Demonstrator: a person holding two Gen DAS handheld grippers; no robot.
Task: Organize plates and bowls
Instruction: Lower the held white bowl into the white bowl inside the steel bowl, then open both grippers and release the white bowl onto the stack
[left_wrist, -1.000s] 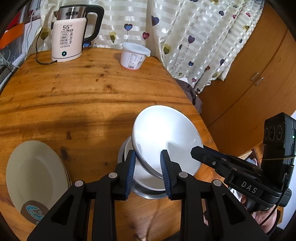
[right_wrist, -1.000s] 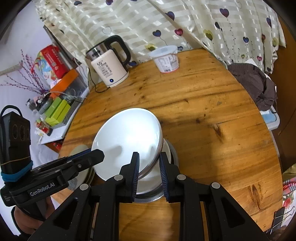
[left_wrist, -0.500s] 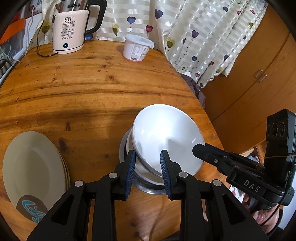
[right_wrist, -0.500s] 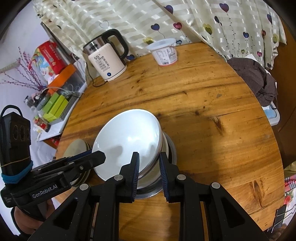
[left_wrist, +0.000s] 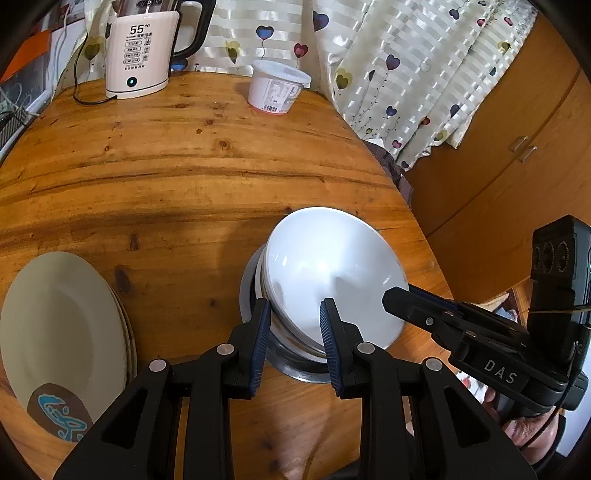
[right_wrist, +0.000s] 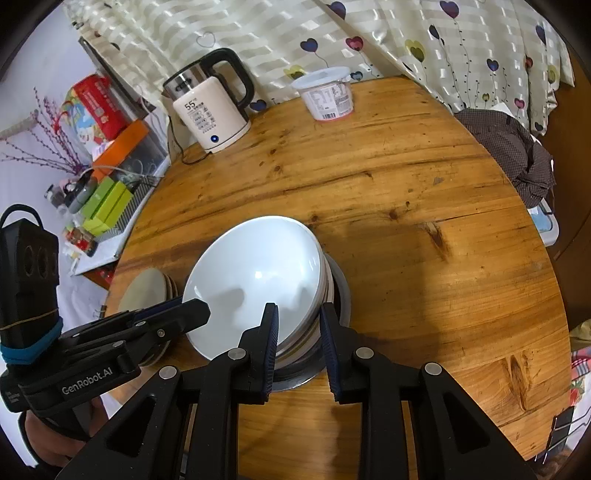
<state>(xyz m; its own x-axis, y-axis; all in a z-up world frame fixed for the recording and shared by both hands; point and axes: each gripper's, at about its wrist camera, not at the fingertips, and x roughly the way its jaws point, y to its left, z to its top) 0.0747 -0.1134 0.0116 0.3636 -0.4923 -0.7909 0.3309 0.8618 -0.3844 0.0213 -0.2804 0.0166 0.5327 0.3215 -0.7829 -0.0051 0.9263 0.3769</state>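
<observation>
A white bowl (left_wrist: 332, 273) sits on top of a stack of bowls inside a metal bowl (left_wrist: 295, 363) near the table's front edge. My left gripper (left_wrist: 293, 314) is shut on the white bowl's left rim. My right gripper (right_wrist: 298, 317) is shut on the stack's right rim; the white bowl (right_wrist: 258, 277) and metal bowl (right_wrist: 341, 291) also show there. The right gripper (left_wrist: 397, 295) reaches in from the right in the left wrist view. A stack of beige plates (left_wrist: 59, 332) lies to the left, also in the right wrist view (right_wrist: 147, 291).
The round wooden table (left_wrist: 184, 166) carries an electric kettle (left_wrist: 138, 51) with its cord and a white plastic tub (left_wrist: 275, 88) at the back. A curtain hangs behind. A wooden cabinet (left_wrist: 517, 147) stands to the right. Cluttered shelves (right_wrist: 96, 184) stand left of the table.
The white bowl has come down from a tilted hold and settled level onto the stack. Both grippers moved with it, still gripping the rims.
</observation>
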